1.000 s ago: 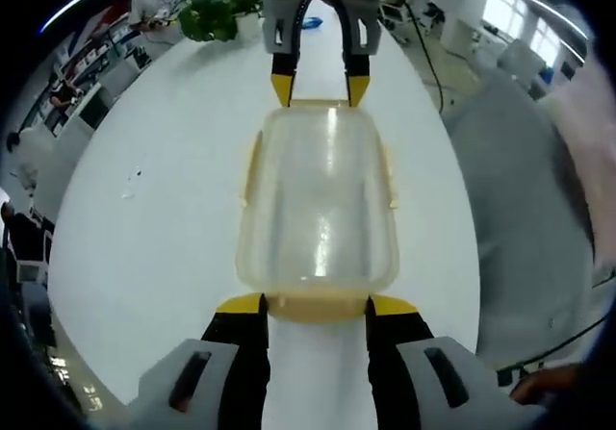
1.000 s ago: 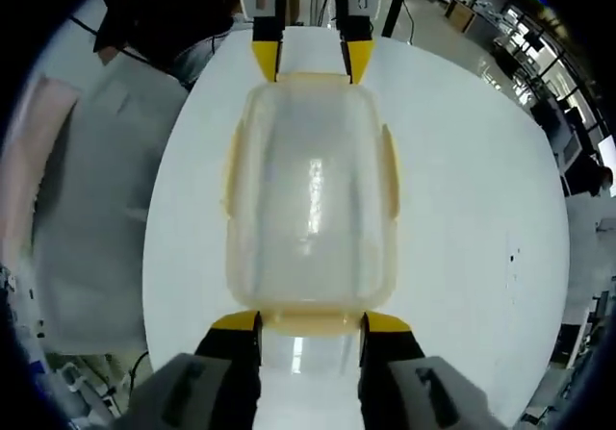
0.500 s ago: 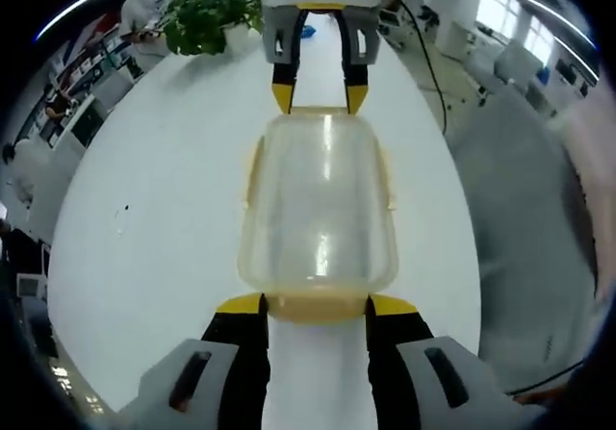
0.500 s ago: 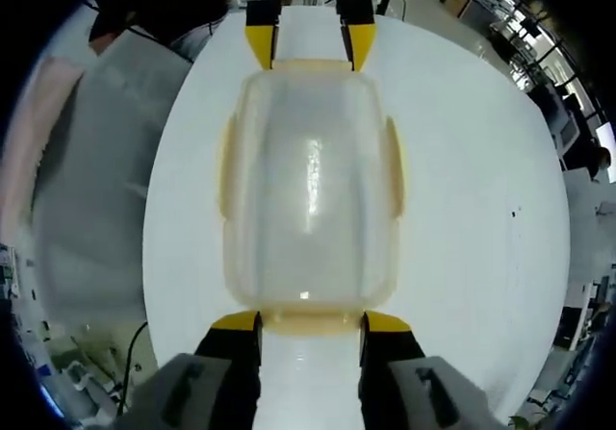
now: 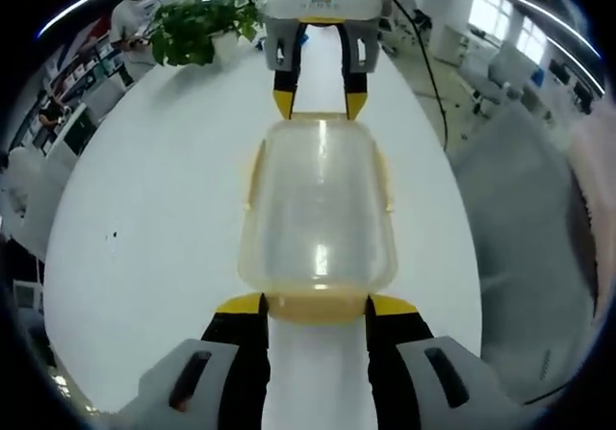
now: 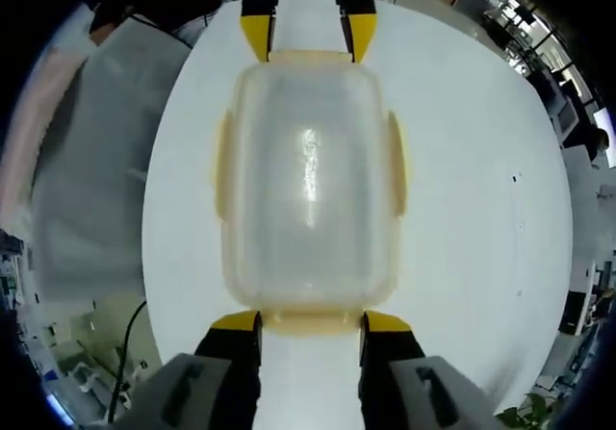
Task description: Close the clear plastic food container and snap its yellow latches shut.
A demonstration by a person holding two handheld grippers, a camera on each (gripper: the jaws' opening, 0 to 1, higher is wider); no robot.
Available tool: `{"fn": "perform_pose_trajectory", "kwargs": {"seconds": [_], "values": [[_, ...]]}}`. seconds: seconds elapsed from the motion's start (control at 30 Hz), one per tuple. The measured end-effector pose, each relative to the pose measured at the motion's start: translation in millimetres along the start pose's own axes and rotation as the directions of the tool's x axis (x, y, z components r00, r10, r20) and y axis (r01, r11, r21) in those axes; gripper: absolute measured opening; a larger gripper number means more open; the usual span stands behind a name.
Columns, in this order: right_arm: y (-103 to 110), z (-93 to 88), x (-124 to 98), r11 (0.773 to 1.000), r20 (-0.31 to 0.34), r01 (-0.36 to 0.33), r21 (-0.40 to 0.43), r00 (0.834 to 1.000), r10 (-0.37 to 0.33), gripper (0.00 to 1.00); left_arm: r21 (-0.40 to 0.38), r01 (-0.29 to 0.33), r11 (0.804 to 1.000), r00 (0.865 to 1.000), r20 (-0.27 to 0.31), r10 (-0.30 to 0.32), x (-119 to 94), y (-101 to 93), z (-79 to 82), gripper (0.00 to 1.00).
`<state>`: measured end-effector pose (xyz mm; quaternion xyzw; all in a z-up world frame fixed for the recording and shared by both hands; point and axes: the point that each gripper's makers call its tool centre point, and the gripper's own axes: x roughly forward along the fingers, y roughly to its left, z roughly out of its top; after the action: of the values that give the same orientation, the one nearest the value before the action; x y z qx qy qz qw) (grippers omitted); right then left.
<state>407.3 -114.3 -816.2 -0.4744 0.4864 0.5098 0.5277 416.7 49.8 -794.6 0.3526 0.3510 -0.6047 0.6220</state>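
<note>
Yellow-tipped, my left gripper (image 5: 315, 304) stands with its jaws spread, one tip at each corner of the near end latch (image 5: 318, 307) of the clear plastic container (image 5: 318, 204), holding nothing. My right gripper (image 6: 300, 322) does the same in its own view, jaws parted and tips flanking the opposite end latch (image 6: 308, 322). The container sits lid-on, lengthwise between my two tools, on the white table (image 5: 144, 218). Its long-side latches (image 6: 219, 165) lie close against the walls (whether they are fully clicked I cannot tell).

Compared with a second ago, the box has kept its place between the four tips. Only the far scene has slid, so my hands and cameras have tilted somewhat; in the right gripper view the lid now appears more squarely from above. I judge the closing done and the end latches the step in hand, with no visible snap yet.

Beyond the far end, a potted plant (image 5: 197, 26) stands on the table.
</note>
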Motion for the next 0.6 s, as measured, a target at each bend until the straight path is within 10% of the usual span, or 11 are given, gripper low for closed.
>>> {"fn": "perform_pose_trajectory", "kwargs": {"seconds": [0.6], "values": [[0, -9.6, 10, 1.0, -0.02, 0.003, 0.003, 1.0, -0.003, 0.37, -0.017, 0.007, 1.0, 1.0, 0.01, -0.007, 19, -0.1, -0.5, 0.37]]}}
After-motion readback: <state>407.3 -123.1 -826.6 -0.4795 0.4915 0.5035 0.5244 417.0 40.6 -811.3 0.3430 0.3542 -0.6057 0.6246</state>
